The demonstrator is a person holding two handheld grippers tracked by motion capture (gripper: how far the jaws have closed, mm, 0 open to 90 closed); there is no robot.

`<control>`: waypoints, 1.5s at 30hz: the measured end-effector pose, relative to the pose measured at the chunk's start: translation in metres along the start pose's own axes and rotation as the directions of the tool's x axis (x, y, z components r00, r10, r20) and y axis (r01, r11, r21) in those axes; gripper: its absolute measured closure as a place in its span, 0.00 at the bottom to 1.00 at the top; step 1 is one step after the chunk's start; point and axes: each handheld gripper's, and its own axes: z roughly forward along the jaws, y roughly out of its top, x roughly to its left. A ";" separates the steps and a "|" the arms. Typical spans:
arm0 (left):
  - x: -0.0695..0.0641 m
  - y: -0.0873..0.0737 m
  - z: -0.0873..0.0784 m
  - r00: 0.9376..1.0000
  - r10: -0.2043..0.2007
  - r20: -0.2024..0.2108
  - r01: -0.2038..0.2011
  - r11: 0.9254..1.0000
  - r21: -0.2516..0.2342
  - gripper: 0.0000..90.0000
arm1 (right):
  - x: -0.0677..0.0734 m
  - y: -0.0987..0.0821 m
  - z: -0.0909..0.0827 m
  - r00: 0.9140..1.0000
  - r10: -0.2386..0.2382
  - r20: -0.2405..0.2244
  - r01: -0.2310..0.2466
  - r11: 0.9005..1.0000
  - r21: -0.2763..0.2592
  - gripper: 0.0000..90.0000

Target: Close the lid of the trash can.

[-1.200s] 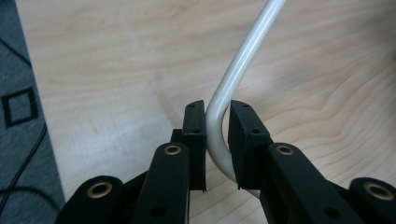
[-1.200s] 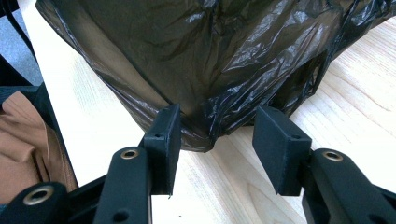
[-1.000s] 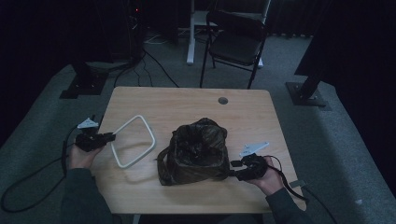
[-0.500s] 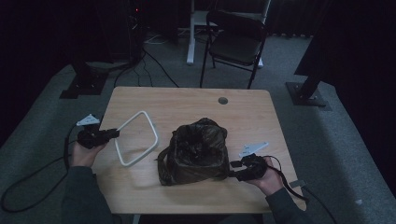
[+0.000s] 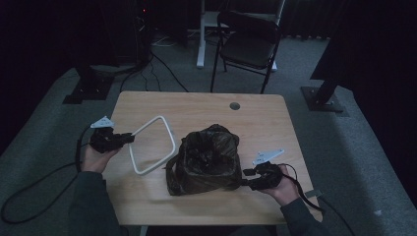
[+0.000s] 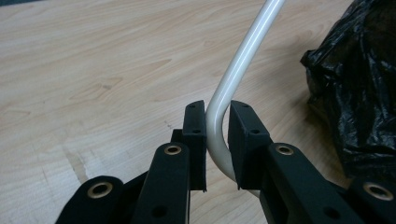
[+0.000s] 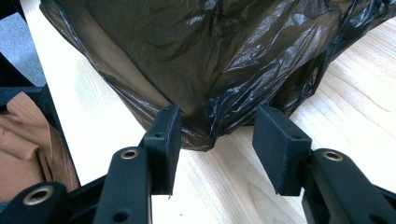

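Observation:
A white tube frame (image 5: 146, 125), a closed loop with rounded corners, hangs tilted over the left part of the wooden table (image 5: 255, 118). My left gripper (image 5: 129, 137) is shut on its near-left corner; in the left gripper view the tube (image 6: 243, 60) curves down between the pads of that gripper (image 6: 217, 112). A crumpled black plastic bag (image 5: 206, 157) stands mid-table over a boxy shape. My right gripper (image 5: 247, 179) is at its lower right corner, open. In the right gripper view a fold of the bag (image 7: 224, 56) hangs between the wide-set jaws of that gripper (image 7: 217, 123).
A round cable hole (image 5: 234, 105) sits near the table's far edge. A black folding chair (image 5: 248, 44) stands behind the table. Stand feet and cables lie on the grey floor. The table's near edge and a brown sleeve (image 7: 18, 140) are beside the right gripper.
My left gripper has risen and moved a little right toward the bag, carrying the white frame with it. The right gripper and the bag have stayed put.

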 end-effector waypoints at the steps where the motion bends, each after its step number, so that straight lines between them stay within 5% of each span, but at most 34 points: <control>1: -0.001 0.001 0.000 1.000 0.003 0.002 -0.003 1.000 -0.002 0.87 | 0.000 0.000 0.000 1.000 0.001 0.001 -0.001 1.000 -0.002 0.57; 10: -0.019 0.024 0.003 0.998 0.058 0.038 -0.059 0.998 0.007 0.87 | 0.000 0.001 -0.002 1.000 0.003 0.000 -0.003 1.000 -0.008 0.57; 20: -0.050 0.062 0.013 0.987 0.149 0.054 -0.150 0.988 0.019 0.87 | 0.000 0.001 -0.002 1.000 0.003 0.000 -0.003 1.000 -0.008 0.57; 45: -0.108 0.110 0.055 0.959 0.243 0.145 -0.258 0.961 0.102 0.87 | -0.001 0.000 -0.002 1.000 0.008 -0.001 -0.008 1.000 -0.009 0.57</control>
